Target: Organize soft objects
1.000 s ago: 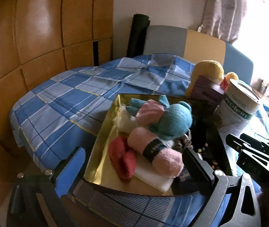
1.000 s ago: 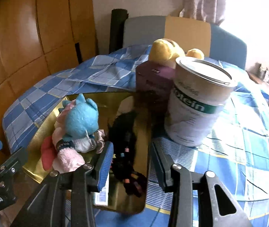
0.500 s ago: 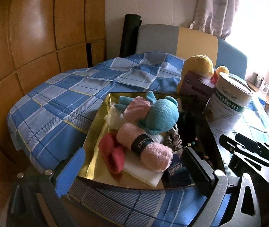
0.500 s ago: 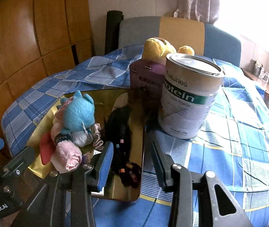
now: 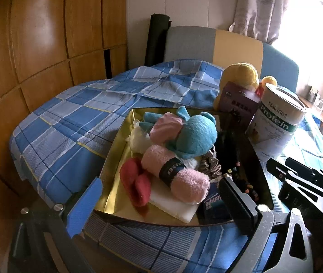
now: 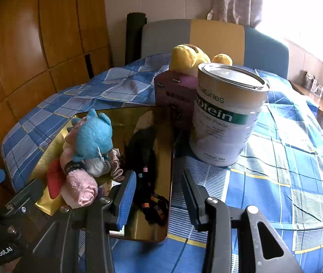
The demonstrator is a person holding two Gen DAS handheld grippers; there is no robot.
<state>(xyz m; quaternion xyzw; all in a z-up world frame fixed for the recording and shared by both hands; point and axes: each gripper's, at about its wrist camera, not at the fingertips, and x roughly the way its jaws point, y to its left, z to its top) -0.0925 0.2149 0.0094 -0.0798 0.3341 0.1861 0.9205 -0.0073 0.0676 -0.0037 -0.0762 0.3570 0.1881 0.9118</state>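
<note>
A gold tray (image 5: 116, 150) on the blue checked bedspread holds a blue plush (image 5: 195, 134), a rolled pink towel (image 5: 177, 175) with a black band, a red soft piece (image 5: 136, 184), a white cloth (image 5: 172, 204) and a tissue pack (image 5: 211, 204). My left gripper (image 5: 161, 207) stands wide open at the tray's near edge, holding nothing. My right gripper (image 6: 159, 198) hangs open over the tray's (image 6: 125, 118) right near corner, above black beaded hair ties (image 6: 147, 150), apart from them. The blue plush (image 6: 95, 134) and pink towel (image 6: 79, 186) lie to its left.
A tall protein can (image 6: 227, 113) and a purple box (image 6: 175, 95) stand just right of the tray, with a yellow plush (image 6: 186, 56) behind them. Wooden wall panels are on the left, a padded headboard behind, and a bright window on the right.
Both grippers have eased back slightly from the tray, so the tissue pack now shows. Neither jaw gap has changed and nothing was picked up or released.
</note>
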